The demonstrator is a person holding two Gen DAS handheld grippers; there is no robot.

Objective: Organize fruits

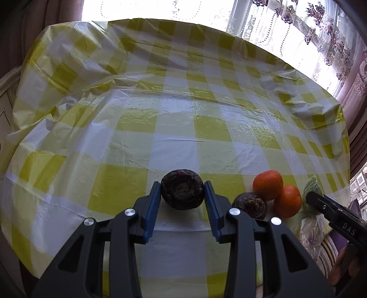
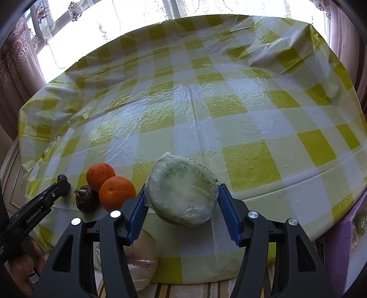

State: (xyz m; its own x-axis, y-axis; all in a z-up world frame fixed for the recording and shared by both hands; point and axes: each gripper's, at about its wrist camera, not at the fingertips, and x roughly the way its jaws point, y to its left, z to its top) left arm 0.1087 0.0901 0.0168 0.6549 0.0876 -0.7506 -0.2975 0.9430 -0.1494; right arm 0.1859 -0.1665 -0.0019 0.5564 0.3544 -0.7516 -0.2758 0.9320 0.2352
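Note:
My left gripper (image 1: pixel 182 194) is shut on a dark brown water chestnut (image 1: pixel 182 189), held just above the yellow-checked tablecloth (image 1: pixel 174 128). A second water chestnut (image 1: pixel 250 204) and two oranges (image 1: pixel 268 184) (image 1: pixel 287 201) lie to its right; they also show in the right wrist view, chestnut (image 2: pixel 85 198), oranges (image 2: pixel 100 176) (image 2: pixel 117 193). My right gripper (image 2: pixel 182 201) is shut on a pale green fruit wrapped in clear plastic (image 2: pixel 181 193), near the table's front edge. The left gripper (image 2: pixel 62 186) shows at far left there, the right gripper body (image 1: pixel 332 212) at far right in the left wrist view.
Another plastic-wrapped pale fruit (image 2: pixel 141 256) lies below the table's front edge under my right gripper. A purple box (image 2: pixel 344 238) stands at the right. Curtained windows (image 2: pixel 114 18) lie behind the table. The cloth is rumpled at the far corners (image 1: pixel 75 68).

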